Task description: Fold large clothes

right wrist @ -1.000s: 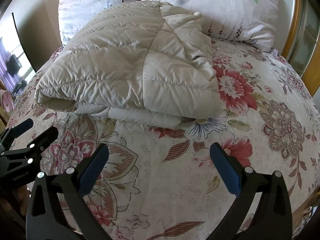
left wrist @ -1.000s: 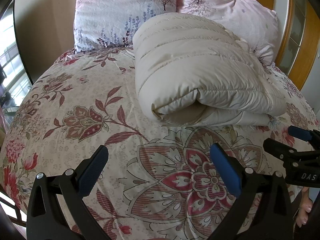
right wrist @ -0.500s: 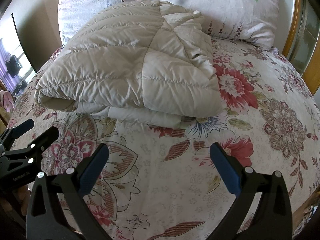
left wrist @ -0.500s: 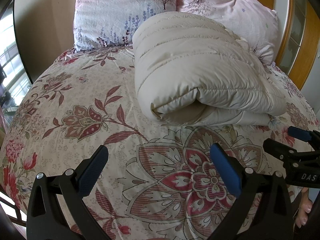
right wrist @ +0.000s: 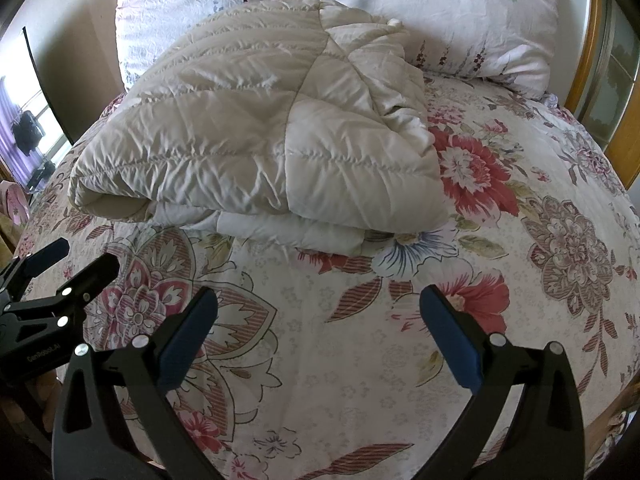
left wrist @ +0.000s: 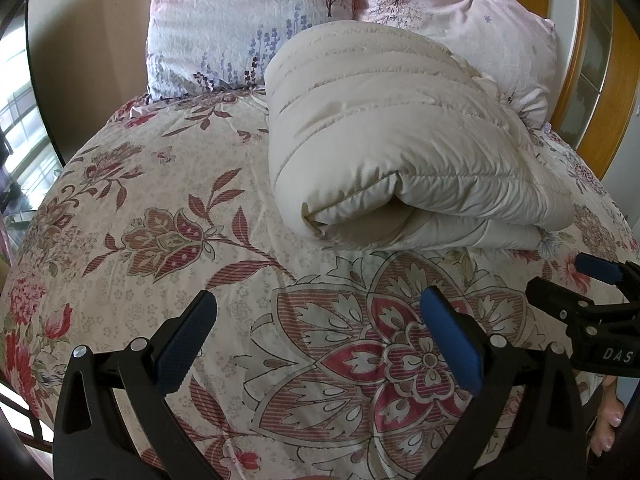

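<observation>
A cream quilted puffer garment [left wrist: 404, 136] lies folded in a thick bundle on the floral bedspread [left wrist: 160, 216], its rolled edge facing me. The right wrist view shows the same bundle [right wrist: 260, 136] from its other side, with white lining layers at the bottom. My left gripper [left wrist: 318, 336] hangs open over the bedspread, short of the bundle, with nothing between its fingers. My right gripper [right wrist: 318, 334] is open too and holds nothing. Each gripper appears at the edge of the other's view: the right one [left wrist: 576, 280] and the left one [right wrist: 76, 260].
Two pink floral pillows [left wrist: 248, 20] [left wrist: 460, 4] lean against the headboard behind the bundle. A wooden bed frame [left wrist: 616, 92] rises at the right. A window [left wrist: 20, 128] is at the left. A person's fingers [left wrist: 608, 424] show at the lower right.
Both grippers have edged slightly closer to the bundle; otherwise nothing has moved and both stay open.
</observation>
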The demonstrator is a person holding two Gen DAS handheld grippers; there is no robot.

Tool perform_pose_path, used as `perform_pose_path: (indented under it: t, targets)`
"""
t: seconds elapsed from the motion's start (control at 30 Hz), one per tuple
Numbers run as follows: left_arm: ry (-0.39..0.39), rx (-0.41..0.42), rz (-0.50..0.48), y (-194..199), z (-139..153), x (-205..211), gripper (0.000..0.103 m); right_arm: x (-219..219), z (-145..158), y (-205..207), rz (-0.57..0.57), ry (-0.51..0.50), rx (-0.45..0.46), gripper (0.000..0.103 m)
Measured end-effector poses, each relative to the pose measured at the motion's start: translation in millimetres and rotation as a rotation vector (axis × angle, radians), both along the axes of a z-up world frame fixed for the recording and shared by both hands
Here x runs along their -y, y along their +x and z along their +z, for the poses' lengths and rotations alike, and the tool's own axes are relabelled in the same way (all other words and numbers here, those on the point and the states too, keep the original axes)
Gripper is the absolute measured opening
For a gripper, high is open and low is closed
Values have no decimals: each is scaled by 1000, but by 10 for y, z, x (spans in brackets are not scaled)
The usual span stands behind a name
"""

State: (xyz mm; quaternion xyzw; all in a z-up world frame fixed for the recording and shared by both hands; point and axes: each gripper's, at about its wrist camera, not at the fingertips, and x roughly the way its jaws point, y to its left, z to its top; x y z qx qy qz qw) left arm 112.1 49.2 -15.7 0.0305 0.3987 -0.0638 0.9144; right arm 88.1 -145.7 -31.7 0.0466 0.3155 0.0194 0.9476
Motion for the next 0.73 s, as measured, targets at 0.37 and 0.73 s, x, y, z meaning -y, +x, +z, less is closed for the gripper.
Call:
perform_pose_path:
  t: [0.37,0.73]
  targets:
    - [1,-3,-6,14,0,-3,102,-53,-47,17,3,8,-9,101]
    - [-2,-13,-5,33,-6,-18,102,-50,-34,21,3,9,-10,101]
